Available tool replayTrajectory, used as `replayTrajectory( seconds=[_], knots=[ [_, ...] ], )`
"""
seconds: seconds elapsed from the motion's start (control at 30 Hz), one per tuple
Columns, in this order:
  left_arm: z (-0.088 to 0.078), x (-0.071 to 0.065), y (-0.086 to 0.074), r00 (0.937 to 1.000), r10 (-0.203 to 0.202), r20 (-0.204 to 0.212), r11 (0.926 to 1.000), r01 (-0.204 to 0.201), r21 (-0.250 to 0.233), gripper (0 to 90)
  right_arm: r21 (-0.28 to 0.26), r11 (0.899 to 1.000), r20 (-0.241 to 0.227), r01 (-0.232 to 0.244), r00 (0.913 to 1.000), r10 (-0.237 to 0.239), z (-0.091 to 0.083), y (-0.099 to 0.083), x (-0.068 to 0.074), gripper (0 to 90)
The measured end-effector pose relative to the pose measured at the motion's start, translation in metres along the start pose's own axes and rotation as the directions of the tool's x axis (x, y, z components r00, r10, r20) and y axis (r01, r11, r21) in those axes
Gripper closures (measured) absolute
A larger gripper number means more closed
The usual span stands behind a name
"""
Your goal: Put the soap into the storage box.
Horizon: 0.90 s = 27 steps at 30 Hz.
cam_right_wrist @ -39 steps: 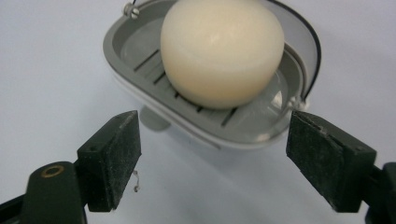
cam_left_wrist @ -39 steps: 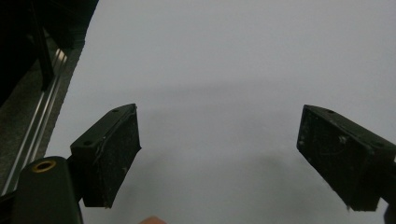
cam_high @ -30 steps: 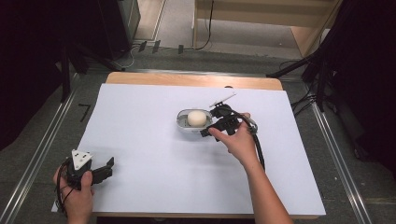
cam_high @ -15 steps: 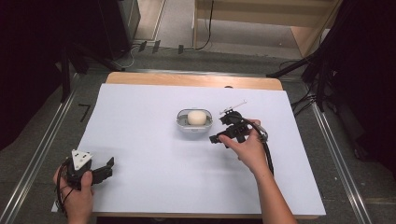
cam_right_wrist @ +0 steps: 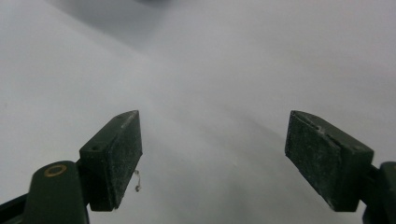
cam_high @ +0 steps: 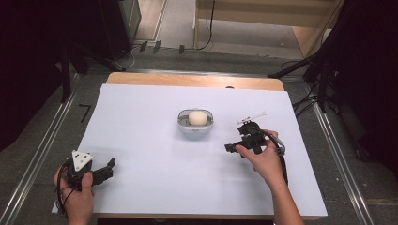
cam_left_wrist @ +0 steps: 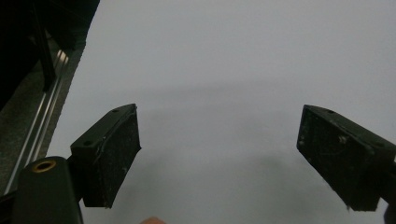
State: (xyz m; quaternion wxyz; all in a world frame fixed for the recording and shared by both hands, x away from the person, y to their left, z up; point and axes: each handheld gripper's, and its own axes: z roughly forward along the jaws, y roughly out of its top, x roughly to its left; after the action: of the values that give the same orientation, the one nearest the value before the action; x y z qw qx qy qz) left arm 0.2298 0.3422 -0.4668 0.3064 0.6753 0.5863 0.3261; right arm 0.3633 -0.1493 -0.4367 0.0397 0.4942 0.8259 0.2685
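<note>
A small metal bowl [cam_high: 196, 132] stands at the middle of the white table cover, with a cream, rounded lump [cam_high: 197, 117] inside it. My right gripper [cam_high: 238, 137] hovers low over the cover to the right of the bowl and apart from it, jaws pointing left. In the right gripper view its jaws [cam_right_wrist: 215, 154] are closing, with only white cover between them. My left gripper [cam_high: 109, 169] rests near the front left corner, held in a hand. Its jaws [cam_left_wrist: 219, 154] are spread wide over bare cover and it is open.
The white cover [cam_high: 155, 154] lies over most of a wooden table [cam_high: 187, 80]. Metal rails [cam_high: 44, 145] run along both sides of the table. Dark stands and cables [cam_high: 324, 75] are on the floor behind and to the right.
My right gripper has pulled away from the bowl, going right and toward the person. The lump stays in the bowl. The left gripper has not moved.
</note>
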Motion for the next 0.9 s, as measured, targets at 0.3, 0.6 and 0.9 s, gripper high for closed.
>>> replayTrajectory(
  seconds=[0.3,0.6,0.9],
  knots=[
    [0.000,0.000,0.000,1.0000,0.000,-0.003,1.0000,0.000,0.001,14.2,-0.025,1.000,0.018,-0.007,0.9998,0.007,-0.009,-0.023,-0.013,19.7],
    [0.000,-0.001,0.000,1.0000,0.005,-0.006,1.0000,-0.005,0.002,14.2,-0.040,0.999,0.034,-0.029,0.9990,0.031,-0.018,-0.043,-0.024,20.0],
    [0.000,-0.001,0.000,0.9999,0.008,-0.007,1.0000,-0.008,0.001,14.2,-0.068,0.994,0.060,-0.082,0.9944,0.087,-0.036,-0.067,-0.043,20.5]
  ],
)
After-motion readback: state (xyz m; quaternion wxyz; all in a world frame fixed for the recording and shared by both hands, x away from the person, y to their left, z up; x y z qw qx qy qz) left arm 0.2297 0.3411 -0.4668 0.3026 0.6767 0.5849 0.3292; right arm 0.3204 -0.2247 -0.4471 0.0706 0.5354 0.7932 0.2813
